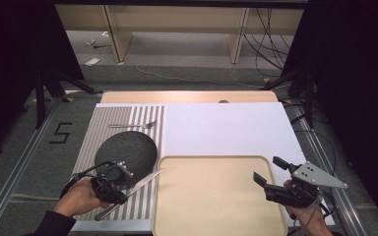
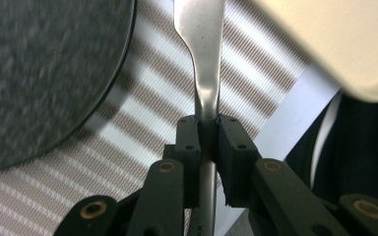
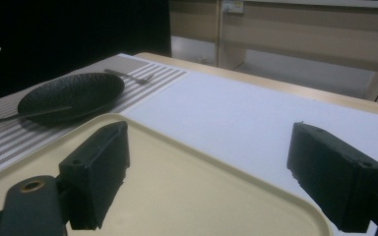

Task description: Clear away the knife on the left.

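My left gripper (image 1: 122,192) (image 2: 207,123) is shut on a silver table knife (image 1: 145,180) (image 2: 204,59), its pads pinching the neck just below the blade. The knife is held slightly above a striped placemat (image 1: 91,142), its blade pointing toward the tray's near-left corner. A dark grey plate (image 1: 126,150) (image 3: 71,93) lies on the placemat just beyond the left gripper. Farther back on the mat lies a fork (image 1: 133,125) (image 3: 128,75). My right gripper (image 1: 268,169) (image 3: 226,167) stands open over the right part of a beige tray (image 1: 216,196), with nothing between its fingers.
A white sheet (image 1: 226,128) covers the table's middle and right behind the tray. The wooden table edge (image 1: 187,97) runs along the back. Beyond it are the floor, cables and wooden furniture legs. Metal rails flank the table on both sides.
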{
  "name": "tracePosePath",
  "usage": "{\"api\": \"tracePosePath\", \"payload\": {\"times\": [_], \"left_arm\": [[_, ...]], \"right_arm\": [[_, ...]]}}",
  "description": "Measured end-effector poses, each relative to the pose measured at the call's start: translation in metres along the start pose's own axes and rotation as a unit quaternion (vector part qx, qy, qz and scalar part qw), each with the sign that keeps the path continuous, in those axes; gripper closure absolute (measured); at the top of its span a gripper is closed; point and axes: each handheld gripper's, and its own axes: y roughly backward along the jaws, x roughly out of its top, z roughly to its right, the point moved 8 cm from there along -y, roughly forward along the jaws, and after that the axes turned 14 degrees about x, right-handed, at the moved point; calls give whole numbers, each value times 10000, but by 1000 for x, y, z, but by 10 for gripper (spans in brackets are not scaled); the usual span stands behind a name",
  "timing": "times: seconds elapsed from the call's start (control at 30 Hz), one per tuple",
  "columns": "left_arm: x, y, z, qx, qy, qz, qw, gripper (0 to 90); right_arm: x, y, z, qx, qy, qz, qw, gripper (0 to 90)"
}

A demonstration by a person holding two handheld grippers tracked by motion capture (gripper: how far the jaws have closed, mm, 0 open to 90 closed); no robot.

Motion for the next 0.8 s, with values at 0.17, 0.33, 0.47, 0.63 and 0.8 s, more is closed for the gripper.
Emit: {"api": "tracePosePath", "payload": {"times": [0.17,0.33,0.47,0.63,0.8], "left_arm": [[18,8,14,-314,-24,310,9990,800],[34,13,29,-520,-104,457,9975,800],[47,17,37,-655,-95,612,9959,800],[60,18,46,-752,-84,758,9942,800],[70,17,55,-878,-92,802,9929,800]], "right_arm": [[0,0,0,-2,-2,-6,10000,171],[0,0,0,-2,-3,0,10000,171],[0,0,0,3,-2,5,10000,171],[0,0,0,4,12,13,10000,172],[0,0,-1,6,21,9,10000,172]]}}
